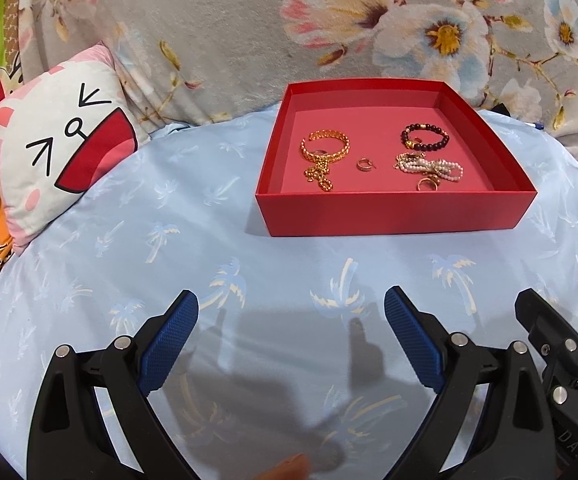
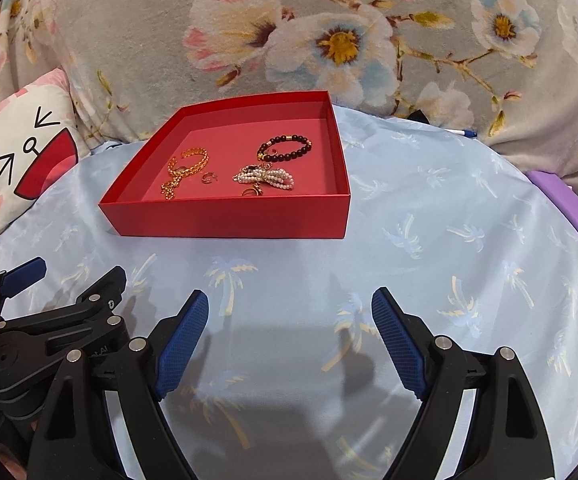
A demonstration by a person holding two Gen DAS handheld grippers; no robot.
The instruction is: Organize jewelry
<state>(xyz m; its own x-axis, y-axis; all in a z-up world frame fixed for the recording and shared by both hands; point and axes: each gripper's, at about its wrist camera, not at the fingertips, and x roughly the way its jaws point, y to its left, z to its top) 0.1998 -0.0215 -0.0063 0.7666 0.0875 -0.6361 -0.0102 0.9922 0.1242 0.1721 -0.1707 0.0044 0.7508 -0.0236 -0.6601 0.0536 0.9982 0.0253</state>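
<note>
My left gripper (image 1: 291, 306) has its blue pads (image 1: 179, 336) spread wide with nothing between them, and my right gripper (image 2: 289, 308) is the same, both hovering over the near part of the blue sheet (image 1: 129, 240) and well short of the work. Farther on sits the red tray (image 1: 393, 214), with all the jewelry inside it. Nearest in the tray lie a gold ring (image 1: 428, 184) and the limp gold chain (image 1: 321, 174); I judge both light and slippery, so I'd pinch the chain where it bunches. The pearl strand (image 1: 439, 168) is soft and tangled, best taken at its knot. A small hoop (image 1: 364, 165) lies mid-tray. Farther back, the gold bangle (image 1: 325, 144) looks stiff enough to take by its rim, and the dark bead bracelet (image 1: 425, 137) likely stretches.
</note>
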